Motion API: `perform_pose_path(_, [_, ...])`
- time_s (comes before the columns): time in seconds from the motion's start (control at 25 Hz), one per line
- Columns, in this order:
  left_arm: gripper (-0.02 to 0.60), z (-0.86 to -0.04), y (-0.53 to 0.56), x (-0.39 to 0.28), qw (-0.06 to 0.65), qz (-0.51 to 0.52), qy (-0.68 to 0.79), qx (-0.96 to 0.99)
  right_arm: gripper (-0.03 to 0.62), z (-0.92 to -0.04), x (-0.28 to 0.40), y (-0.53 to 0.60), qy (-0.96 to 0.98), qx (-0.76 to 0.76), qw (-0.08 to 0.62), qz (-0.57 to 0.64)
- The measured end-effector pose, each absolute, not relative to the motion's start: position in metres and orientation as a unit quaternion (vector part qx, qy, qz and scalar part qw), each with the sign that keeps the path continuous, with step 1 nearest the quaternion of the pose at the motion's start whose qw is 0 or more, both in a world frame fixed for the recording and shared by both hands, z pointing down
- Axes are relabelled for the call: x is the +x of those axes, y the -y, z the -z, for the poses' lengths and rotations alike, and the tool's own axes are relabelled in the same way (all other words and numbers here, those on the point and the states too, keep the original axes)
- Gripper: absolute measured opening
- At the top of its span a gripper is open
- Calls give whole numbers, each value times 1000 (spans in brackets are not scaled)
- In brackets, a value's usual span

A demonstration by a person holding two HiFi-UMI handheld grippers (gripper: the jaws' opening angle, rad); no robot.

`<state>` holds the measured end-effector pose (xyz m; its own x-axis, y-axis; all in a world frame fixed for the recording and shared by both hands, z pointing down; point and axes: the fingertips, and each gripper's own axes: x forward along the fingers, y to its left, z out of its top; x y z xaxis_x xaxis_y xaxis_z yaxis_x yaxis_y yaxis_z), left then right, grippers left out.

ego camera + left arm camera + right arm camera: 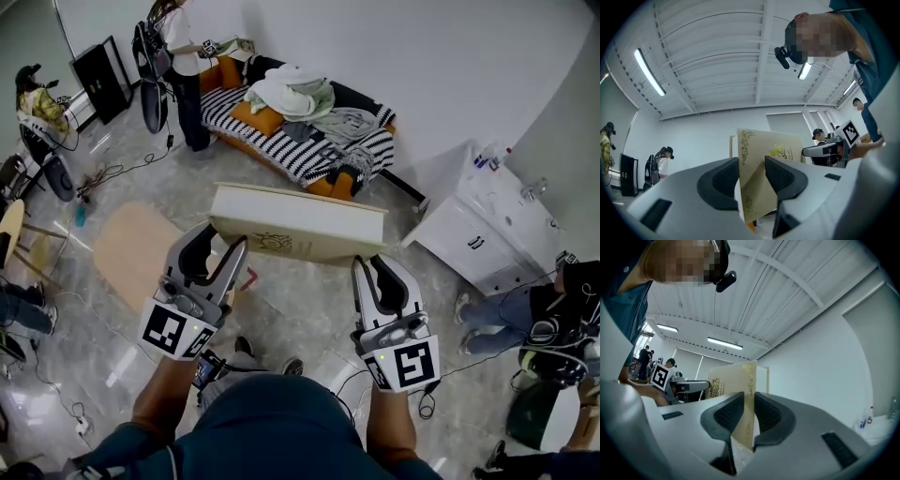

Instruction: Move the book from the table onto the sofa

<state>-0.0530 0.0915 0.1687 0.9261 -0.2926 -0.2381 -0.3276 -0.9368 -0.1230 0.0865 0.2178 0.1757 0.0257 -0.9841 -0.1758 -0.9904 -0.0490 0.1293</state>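
A large cream book [300, 225] with gold print hangs in the air in front of me, held level by its lower corners. My left gripper [228, 246] is shut on its left corner, and my right gripper [370, 267] is shut on its right corner. In the left gripper view the book's cover [764, 168] stands between the dark pads [724, 180]. The right gripper view shows the book's edge [749, 380] pinched between both pads [729, 411]. The striped sofa [230, 108] lies further ahead, past the book.
Orange cushions and a heap of clothes [300, 94] cover much of the sofa. A person [183, 66] stands at its left end. A round wooden table [131, 248] is low left, a white cabinet [478, 225] at right. Cables [103, 173] trail on the floor.
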Motion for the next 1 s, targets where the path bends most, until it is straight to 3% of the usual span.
perform_pose_path(0.32, [166, -189, -93, 32, 87, -97, -122, -984, 78, -199, 163, -228, -663, -742, 24, -97])
perform_pose_path(0.68, [166, -206, -18, 115, 65, -83, -74, -992, 78, -209, 235, -165, -629, -774, 3, -69])
perform_pose_path(1.0, [163, -218, 61, 146, 60, -96, -55, -992, 78, -225, 258, -92, -616, -785, -20, -60])
